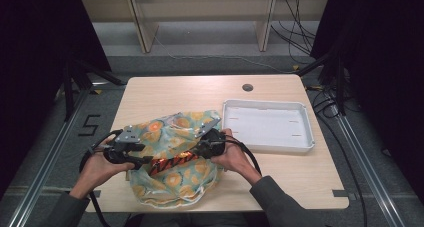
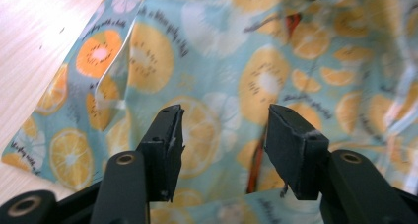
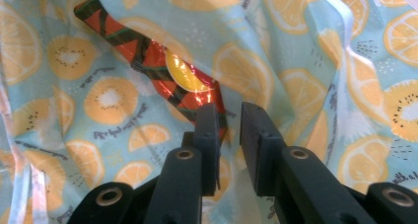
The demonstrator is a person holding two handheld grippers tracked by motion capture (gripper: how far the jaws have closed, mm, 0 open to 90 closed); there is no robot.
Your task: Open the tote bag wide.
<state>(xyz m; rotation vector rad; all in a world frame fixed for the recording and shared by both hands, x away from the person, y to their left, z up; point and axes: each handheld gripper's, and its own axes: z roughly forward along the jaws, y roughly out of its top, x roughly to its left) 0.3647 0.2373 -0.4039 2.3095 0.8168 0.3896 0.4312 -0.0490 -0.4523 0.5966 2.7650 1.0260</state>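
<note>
Your left gripper (image 1: 142, 160) hangs over the near-left part of the fruit-print bag (image 1: 172, 159), jaws spread wide apart with nothing caught between them, and in the left gripper view you look straight down past those two black pads onto orange slices and teal plastic. Over on the other side, your right gripper (image 1: 200, 151) has its jaws drawn close together, a narrow gap left between the pads; in the right gripper view the end of the red wrapped bar (image 3: 162, 68) sits right at the left pad, and whether the pads actually bite on the wrapper or on the bag's plastic I cannot tell from here. That bar, shiny red with dark zigzags and a yellow oval, lies slanted across the bag, running between your two grippers in the high view. The bag itself sprawls crumpled on the near middle of the wooden table (image 1: 150, 92), its near edge reaching the table's front. Beside it, to the right and a little farther back, stands the white tray (image 1: 300, 107), apart from the bag
</note>
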